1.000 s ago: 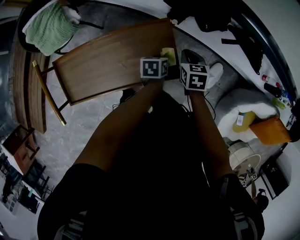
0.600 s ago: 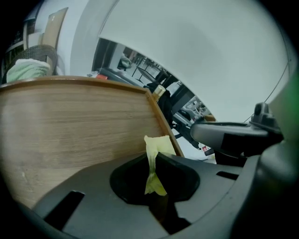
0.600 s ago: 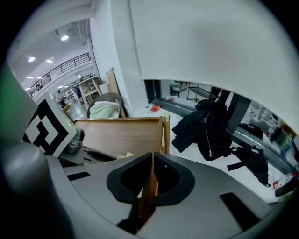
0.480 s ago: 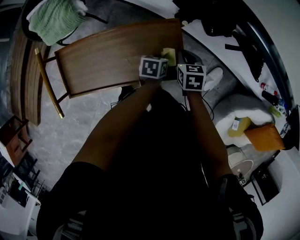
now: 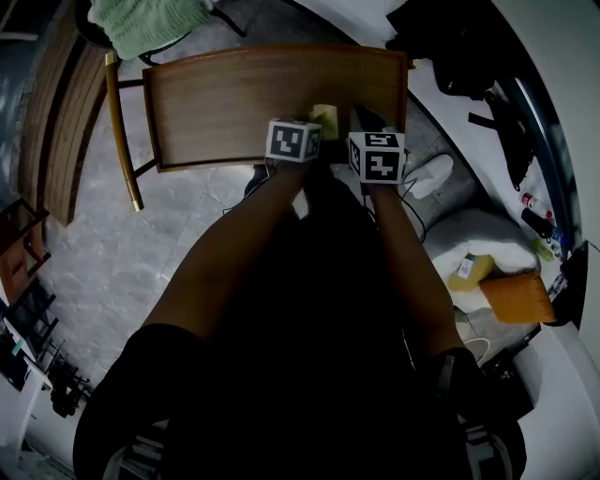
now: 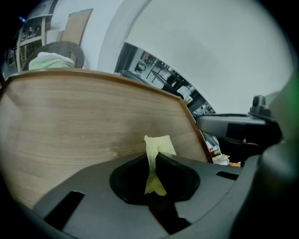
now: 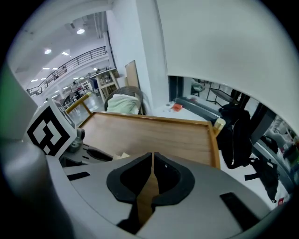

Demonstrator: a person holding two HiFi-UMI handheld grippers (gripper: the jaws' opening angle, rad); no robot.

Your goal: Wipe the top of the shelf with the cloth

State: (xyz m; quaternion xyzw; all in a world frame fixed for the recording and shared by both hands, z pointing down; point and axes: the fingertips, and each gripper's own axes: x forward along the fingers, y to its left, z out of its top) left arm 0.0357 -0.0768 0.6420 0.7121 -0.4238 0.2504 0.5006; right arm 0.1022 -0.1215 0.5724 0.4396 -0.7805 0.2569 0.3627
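The shelf's wooden top (image 5: 253,98) spreads ahead of both grippers in the head view. A small pale yellow cloth (image 6: 156,151) sticks up from my left gripper (image 6: 156,161), whose jaws are shut on it just above the wood (image 6: 84,121). The cloth (image 5: 325,116) shows in the head view beyond the left marker cube (image 5: 292,141). My right gripper (image 7: 152,161) is shut with nothing between its jaws, over the wooden top (image 7: 154,133) beside the left one. Its marker cube (image 5: 377,156) sits right of the left cube.
A chair with a green towel (image 5: 150,17) stands beyond the shelf's far left corner. A black bag (image 7: 238,135) hangs off the shelf's right end. Brass-coloured frame posts (image 5: 122,131) run down the left side. White cushions and an orange item (image 5: 511,295) lie on the floor at right.
The shelf top has shifted rightward and squared up in the head view as the head turned. Both grippers kept side by side over its near right part, drifting slightly left.
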